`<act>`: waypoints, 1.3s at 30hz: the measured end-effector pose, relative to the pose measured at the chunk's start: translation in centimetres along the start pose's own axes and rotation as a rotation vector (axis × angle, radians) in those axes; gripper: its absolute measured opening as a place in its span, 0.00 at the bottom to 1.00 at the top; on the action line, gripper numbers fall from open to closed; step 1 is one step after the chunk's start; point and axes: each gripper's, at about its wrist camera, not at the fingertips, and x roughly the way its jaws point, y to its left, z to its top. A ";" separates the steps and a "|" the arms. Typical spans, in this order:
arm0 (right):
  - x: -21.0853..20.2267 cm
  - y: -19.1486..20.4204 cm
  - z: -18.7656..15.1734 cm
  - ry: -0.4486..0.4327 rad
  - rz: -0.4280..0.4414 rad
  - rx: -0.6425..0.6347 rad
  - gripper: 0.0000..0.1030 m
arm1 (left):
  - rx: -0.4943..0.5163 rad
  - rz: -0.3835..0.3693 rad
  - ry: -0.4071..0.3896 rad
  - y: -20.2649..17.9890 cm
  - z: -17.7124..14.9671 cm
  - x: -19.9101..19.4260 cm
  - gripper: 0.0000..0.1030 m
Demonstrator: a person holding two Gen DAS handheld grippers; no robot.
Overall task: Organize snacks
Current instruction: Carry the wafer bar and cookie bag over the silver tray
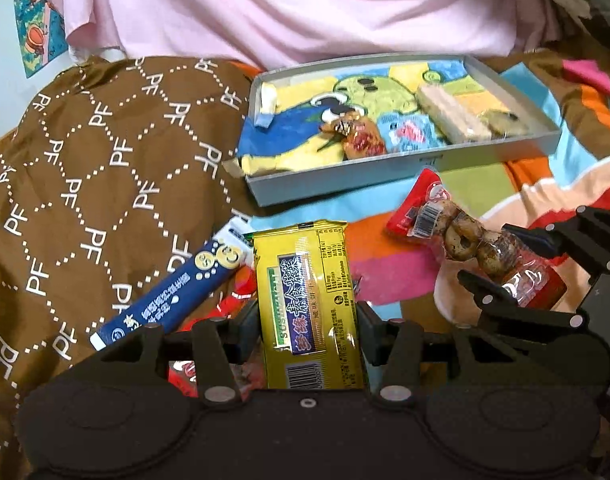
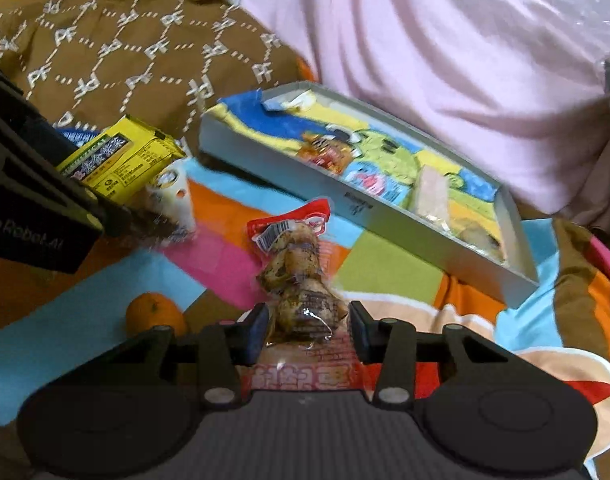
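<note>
My left gripper (image 1: 309, 320) is shut on a yellow snack packet (image 1: 305, 280) with a blue label, which sticks forward from between its pads. In the right wrist view the same packet (image 2: 121, 160) shows at the left, in the left gripper (image 2: 117, 212). My right gripper (image 2: 309, 324) is shut on a red-and-clear pack of brown ring snacks (image 2: 293, 256), its pads pressing the pack's near end. That pack (image 1: 457, 236) also appears at the right of the left wrist view, in the right gripper (image 1: 517, 268). A shallow grey tray (image 1: 385, 172) lies beyond both.
The tray (image 2: 305, 192) holds a wafer bar (image 1: 449, 116), a red-wrapped snack (image 1: 357, 132) and a small white packet (image 1: 267, 108). A blue stick packet (image 1: 173, 288) and red packets (image 1: 225, 304) lie near the left gripper. An orange (image 2: 153, 312) rests on the colourful blanket. Brown patterned cloth (image 1: 85, 160) lies left, pink cloth (image 1: 305, 8) behind.
</note>
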 end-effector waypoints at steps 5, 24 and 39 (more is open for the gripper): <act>-0.7 -0.9 0.5 -0.057 -0.034 0.043 0.45 | -0.040 0.003 -0.019 -0.1 0.8 -0.2 0.50; 1.9 -7.6 2.9 -0.284 -0.094 0.282 0.46 | -0.169 0.062 -0.167 1.0 11.9 3.1 0.50; 7.0 -7.0 5.2 -0.341 -0.045 0.332 0.46 | -0.217 0.096 -0.167 1.1 14.9 9.9 0.50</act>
